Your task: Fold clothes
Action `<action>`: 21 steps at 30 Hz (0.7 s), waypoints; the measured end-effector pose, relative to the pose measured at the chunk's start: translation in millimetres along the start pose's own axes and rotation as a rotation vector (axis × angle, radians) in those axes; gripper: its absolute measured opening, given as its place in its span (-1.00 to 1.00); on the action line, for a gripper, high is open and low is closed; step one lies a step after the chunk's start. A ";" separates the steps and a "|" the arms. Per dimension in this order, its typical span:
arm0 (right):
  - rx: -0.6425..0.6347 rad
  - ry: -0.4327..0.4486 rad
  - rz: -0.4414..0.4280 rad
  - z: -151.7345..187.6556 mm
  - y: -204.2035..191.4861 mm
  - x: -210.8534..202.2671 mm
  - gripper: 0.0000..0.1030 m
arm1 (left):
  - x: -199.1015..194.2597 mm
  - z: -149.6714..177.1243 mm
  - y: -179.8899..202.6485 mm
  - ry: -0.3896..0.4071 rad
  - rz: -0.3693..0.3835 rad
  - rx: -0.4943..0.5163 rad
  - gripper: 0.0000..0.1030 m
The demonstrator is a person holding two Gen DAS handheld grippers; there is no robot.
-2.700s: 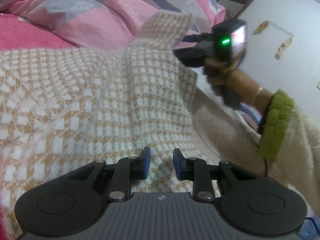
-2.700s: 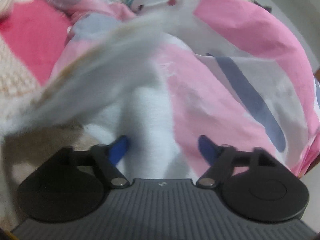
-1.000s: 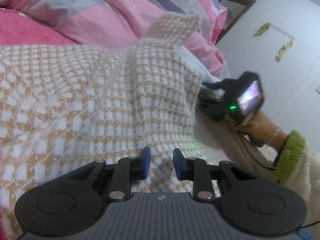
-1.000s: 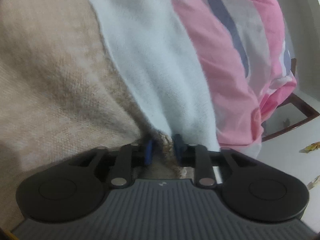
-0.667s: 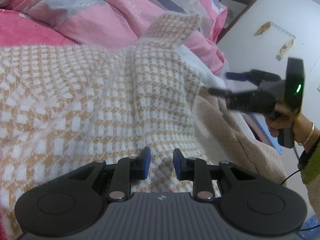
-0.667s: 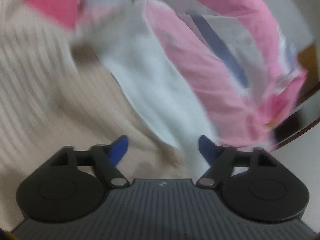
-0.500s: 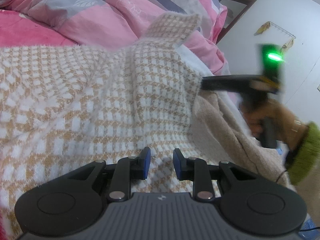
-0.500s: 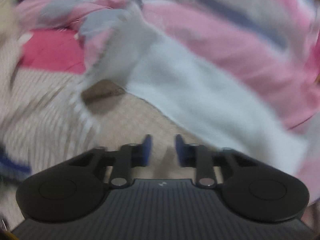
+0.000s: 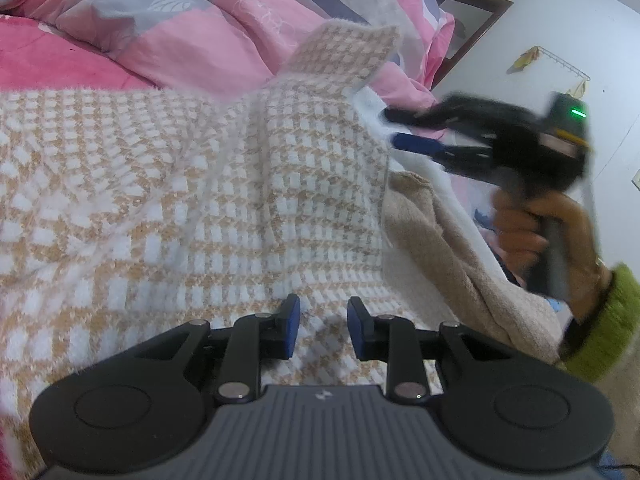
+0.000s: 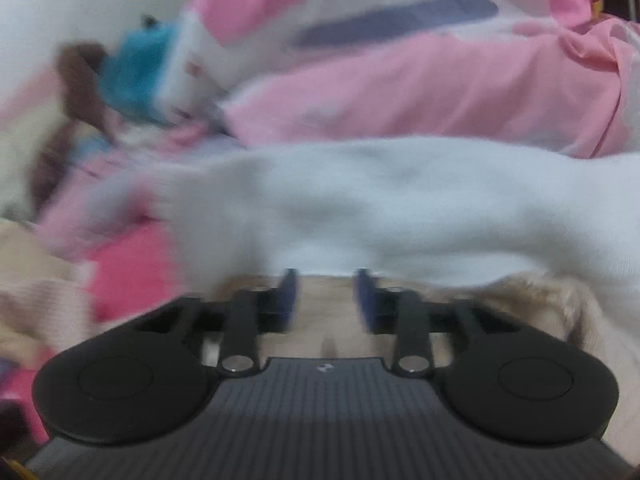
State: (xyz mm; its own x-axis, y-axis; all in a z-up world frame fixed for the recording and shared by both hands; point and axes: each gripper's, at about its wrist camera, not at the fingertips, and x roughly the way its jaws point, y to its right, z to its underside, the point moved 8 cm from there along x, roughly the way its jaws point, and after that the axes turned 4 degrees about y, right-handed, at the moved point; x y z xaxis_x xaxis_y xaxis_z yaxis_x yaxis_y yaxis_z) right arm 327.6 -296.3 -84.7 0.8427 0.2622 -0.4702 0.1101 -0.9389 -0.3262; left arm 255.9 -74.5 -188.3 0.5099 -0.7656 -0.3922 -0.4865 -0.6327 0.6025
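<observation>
**Garment position and gripper status**

On the bed, the checked tan-and-white sweater (image 9: 192, 200) lies spread flat across the near and left area of the left wrist view. One sleeve end (image 9: 344, 54) stands raised at the far edge, against the pink patterned duvet (image 9: 168, 20). A beige knit garment (image 9: 448, 248) lies just beside the sweater's right edge, and a white garment (image 10: 400, 208) runs along its outer side.

Left gripper (image 9: 319, 330): positioned low over the sweater's near portion. The blue pads (image 9: 291, 330) stand a narrow gap apart. Checked fabric shows through the gap; no fold rises between the pads, so nothing is clamped.

Right gripper (image 9: 394, 126): seen from the left wrist view at the sweater's upper right edge, motion-blurred. It is held by a hand (image 9: 532, 220) emerging from a green cuff (image 9: 600, 332), and a green indicator light (image 9: 578, 113) is lit on the body. In the right wrist view the same gripper (image 10: 326, 300) is blurred; its fingers are a narrow gap apart, with beige knit visible between and below them and the white garment's edge just ahead of the tips. Whether the fingers grip any fabric cannot be determined.

Behind the garments, a blue plush item (image 10: 136, 76) and a brown one (image 10: 76, 76) lie near the duvet.
</observation>
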 end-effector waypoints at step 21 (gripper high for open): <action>-0.008 -0.139 0.047 78.2 -11.5 21.9 -0.84 | -19.2 -14.9 -1.8 0.120 0.025 -0.031 -0.42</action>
State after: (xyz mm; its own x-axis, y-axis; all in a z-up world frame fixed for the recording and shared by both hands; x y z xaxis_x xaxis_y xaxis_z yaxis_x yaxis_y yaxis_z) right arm 303.6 -262.4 -155.4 0.7659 0.2456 -0.5942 0.0766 -0.9524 -0.2950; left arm 257.6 -56.9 -171.5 0.5800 -0.7607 -0.2916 -0.4793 -0.6080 0.6329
